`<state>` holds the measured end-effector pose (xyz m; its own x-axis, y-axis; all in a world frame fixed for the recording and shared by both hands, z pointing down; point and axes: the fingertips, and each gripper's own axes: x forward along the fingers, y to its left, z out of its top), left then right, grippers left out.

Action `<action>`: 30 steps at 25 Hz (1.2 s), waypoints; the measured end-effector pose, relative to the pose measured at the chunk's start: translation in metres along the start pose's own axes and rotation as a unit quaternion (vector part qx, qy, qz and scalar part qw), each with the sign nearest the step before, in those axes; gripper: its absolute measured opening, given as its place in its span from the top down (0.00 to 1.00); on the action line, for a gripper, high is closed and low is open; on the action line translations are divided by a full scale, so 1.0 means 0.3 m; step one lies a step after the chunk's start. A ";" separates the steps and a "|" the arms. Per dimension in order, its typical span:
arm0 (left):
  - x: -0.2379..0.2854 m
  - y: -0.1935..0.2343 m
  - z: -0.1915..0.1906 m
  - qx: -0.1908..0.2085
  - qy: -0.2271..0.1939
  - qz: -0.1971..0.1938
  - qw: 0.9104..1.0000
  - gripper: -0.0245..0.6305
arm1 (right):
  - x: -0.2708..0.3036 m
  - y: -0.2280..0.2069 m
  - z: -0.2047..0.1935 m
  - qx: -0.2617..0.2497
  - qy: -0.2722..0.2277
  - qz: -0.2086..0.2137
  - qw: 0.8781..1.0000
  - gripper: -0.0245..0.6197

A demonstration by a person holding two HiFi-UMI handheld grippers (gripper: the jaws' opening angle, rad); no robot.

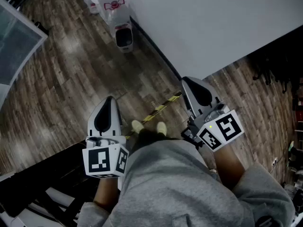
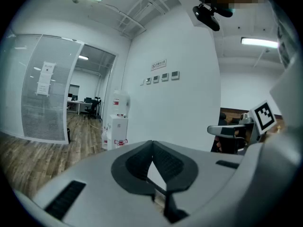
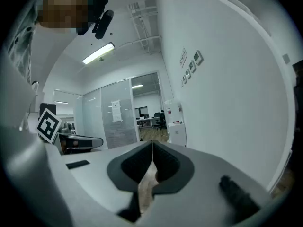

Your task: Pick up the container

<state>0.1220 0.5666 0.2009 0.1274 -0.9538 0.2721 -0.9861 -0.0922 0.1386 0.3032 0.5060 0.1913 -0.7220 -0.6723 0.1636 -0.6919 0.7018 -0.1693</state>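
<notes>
No container shows in any view. In the head view my left gripper (image 1: 110, 101) and my right gripper (image 1: 188, 82) hang at waist height above a wood floor (image 1: 71, 79), both pointing forward. Each is shut with its dark pads pressed together and nothing between them, as the left gripper view (image 2: 152, 144) and the right gripper view (image 3: 152, 144) show. The right gripper's marker cube (image 2: 263, 115) appears at the right of the left gripper view, and the left gripper's cube (image 3: 48, 125) at the left of the right gripper view.
A white wall (image 1: 203, 22) runs ahead on the right, with a white water dispenser (image 1: 124, 34) at its foot. A glass partition (image 1: 14, 41) stands at the left. A yellow-black tape strip (image 1: 161, 109) lies on the floor by the person's shoes (image 1: 137, 126). Dark furniture (image 1: 42, 193) sits at the lower left.
</notes>
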 end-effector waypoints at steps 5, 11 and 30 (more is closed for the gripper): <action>0.024 0.040 0.014 -0.014 0.000 -0.012 1.000 0.94 | 0.058 0.035 0.007 -0.003 -0.003 -0.001 1.000 0.92; 0.054 0.102 0.010 -0.022 0.002 -0.020 1.000 0.94 | 0.118 0.047 -0.001 -0.001 -0.001 -0.014 1.000 0.92; 0.092 0.282 0.044 -0.024 -0.011 -0.036 0.999 0.94 | 0.308 0.122 0.018 0.003 -0.010 -0.030 0.999 0.92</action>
<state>0.0408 0.5286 0.2077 0.1958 -0.9510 0.2392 -0.9679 -0.1482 0.2031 0.2112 0.4684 0.1948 -0.6785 -0.7182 0.1543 -0.7344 0.6583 -0.1651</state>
